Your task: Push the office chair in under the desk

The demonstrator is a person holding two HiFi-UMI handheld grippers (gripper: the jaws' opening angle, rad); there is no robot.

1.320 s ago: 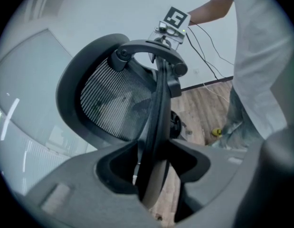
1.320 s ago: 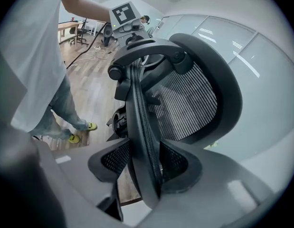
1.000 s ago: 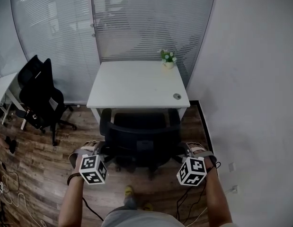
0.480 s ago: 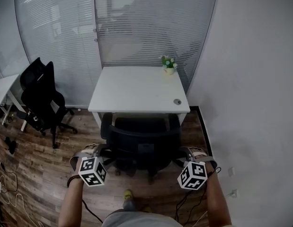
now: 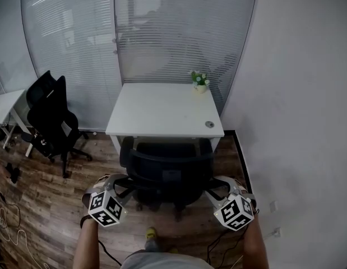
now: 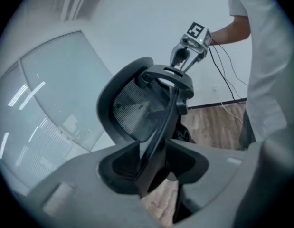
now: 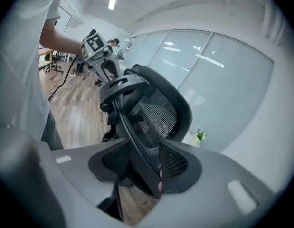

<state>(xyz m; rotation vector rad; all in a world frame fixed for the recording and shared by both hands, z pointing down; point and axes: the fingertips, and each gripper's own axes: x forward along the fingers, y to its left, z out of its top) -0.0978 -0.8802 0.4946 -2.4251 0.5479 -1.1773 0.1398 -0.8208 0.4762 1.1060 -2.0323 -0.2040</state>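
The black mesh office chair point(image 5: 167, 171) sits partly under the white bench point(image 5: 162, 108), with its backrest on the near side. The left tongs point(image 5: 118, 180), just narrowing, loosely straddle its left armrest point(image 5: 124, 156). The right tongs point(image 5: 213, 182) sit unclenched around the right armrest point(image 5: 207, 153).

Both arms come in low from the bottom edge. My left forearm point(image 5: 86, 245) and right forearm point(image 5: 255, 244) run forward roughly parallel, well apart.

The left tool point(image 5: 119, 181) is pitched forward and down, with its left marker cube point(image 5: 105, 208) on the wrist end, tilted toward the camera. Its jaws have just been closing. The left armrest point(image 6: 158, 137) stands edge-on between them, and floor shows past one side, so I don't read a clamp.

The right tool point(image 5: 216, 184) mirrors it, with the same downward pitch and its right marker cube point(image 5: 236, 212) tilted. Its jaws are apart around the right armrest point(image 7: 132, 141), which lies close to one pad.
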